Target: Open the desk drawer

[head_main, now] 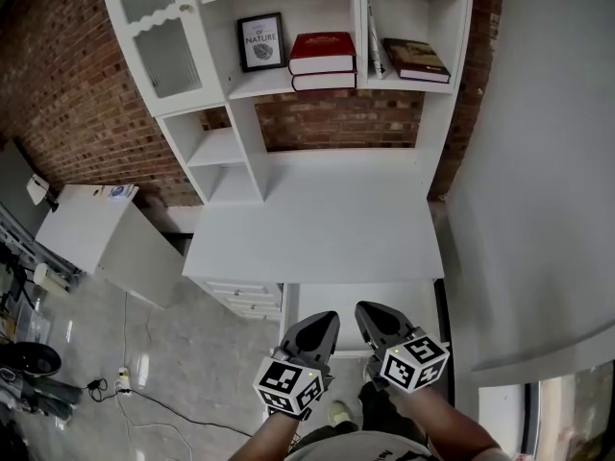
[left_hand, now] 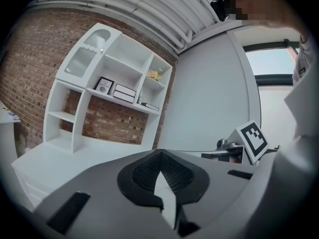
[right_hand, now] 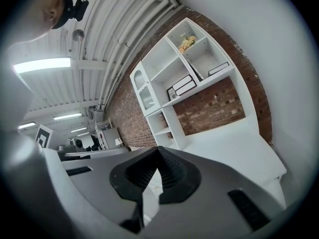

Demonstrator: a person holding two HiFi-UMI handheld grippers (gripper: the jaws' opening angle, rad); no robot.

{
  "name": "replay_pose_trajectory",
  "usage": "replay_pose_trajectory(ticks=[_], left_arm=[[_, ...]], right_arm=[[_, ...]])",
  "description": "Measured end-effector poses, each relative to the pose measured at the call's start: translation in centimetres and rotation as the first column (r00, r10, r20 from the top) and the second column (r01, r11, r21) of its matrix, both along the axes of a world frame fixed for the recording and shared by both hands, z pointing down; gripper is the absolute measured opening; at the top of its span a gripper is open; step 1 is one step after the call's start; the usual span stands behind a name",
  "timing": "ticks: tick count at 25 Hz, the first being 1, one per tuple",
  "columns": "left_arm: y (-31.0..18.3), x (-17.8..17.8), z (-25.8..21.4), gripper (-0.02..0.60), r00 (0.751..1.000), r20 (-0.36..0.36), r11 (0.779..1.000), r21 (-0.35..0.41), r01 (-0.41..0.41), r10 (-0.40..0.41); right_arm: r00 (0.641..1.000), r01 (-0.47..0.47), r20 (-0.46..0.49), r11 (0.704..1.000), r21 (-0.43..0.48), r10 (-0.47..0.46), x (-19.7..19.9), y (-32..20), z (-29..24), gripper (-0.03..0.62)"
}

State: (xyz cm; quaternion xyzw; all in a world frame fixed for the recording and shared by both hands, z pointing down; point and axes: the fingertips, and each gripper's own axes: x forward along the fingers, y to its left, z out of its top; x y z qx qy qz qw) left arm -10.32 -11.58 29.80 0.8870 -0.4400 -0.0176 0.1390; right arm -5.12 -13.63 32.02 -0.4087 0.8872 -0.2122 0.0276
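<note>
Brick wall (head_main: 336, 120) and grey tiled floor (head_main: 192, 363) framed a white desk (head_main: 317, 219) in the head view. At the bottom centre of that frame you held your left gripper (head_main: 325, 320) and right gripper (head_main: 370, 313) side by side, apart from each other and clear of the furniture. Each gripper view showed its own jaws closed tip to tip with nothing between them. Just above them in the frame lay the desk drawer (head_main: 370, 296), a white panel projecting from under the desk's front edge; it appeared pulled out, though its inside could not be made out. To its left sat a stack of small drawer fronts (head_main: 245, 301). Beyond the bare desk top rose the white shelf unit (head_main: 245, 133), carrying a framed picture (head_main: 260, 41), two red books (head_main: 323, 58) and a dark book (head_main: 415, 59). A glazed cabinet door (head_main: 159, 32) occupied the upper left, and a low white cabinet (head_main: 91, 224) stood at mid left.
</note>
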Motion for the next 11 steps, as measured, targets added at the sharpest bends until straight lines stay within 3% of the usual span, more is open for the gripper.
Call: replay_pose_trajectory(ticks=[11], left_arm=[[-0.48,-0.08,0.07,0.012,1.000,-0.005,1.000,0.005,0.009,-0.009]], right_arm=[[1.000,0.001,-0.011,1.000,0.001,-0.001,-0.32,-0.14,0.42,0.017]])
